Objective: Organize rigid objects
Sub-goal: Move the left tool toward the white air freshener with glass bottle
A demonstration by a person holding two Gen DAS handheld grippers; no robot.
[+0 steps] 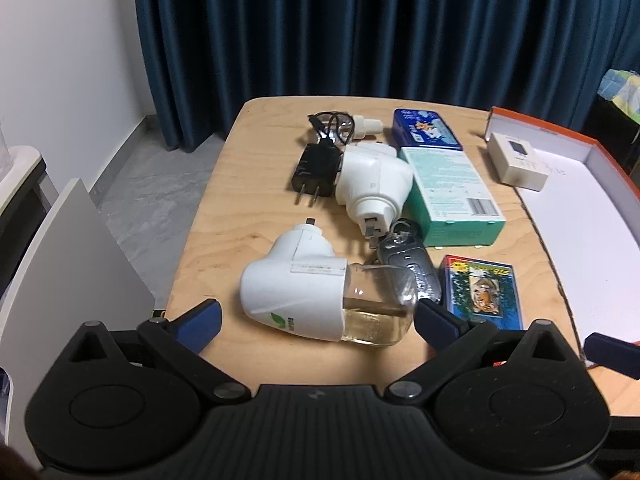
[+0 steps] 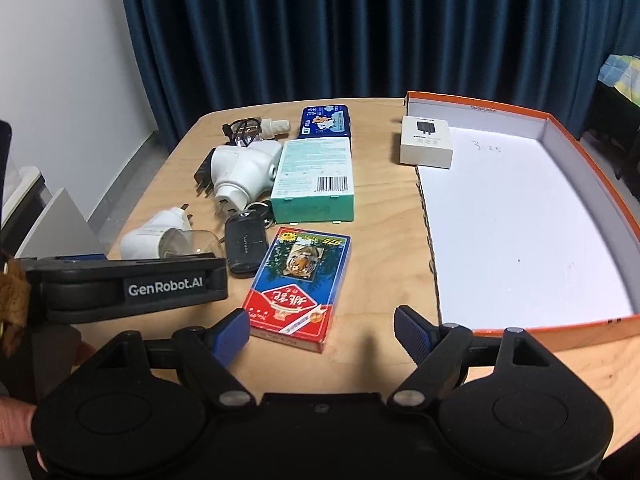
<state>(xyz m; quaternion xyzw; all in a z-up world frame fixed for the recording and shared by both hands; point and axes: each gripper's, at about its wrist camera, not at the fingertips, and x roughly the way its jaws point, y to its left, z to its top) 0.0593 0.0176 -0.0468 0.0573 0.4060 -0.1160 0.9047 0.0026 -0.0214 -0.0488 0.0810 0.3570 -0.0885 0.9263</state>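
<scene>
The orange-rimmed box holds only a small white carton; both tongs gape empty.

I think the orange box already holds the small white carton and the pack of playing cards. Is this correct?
Not quite. The orange box holds only the small white carton. The pack of playing cards lies on the table, as the right wrist view shows.

Blue curtain behind; white wall, perhaps a cabinet, left.
</scene>
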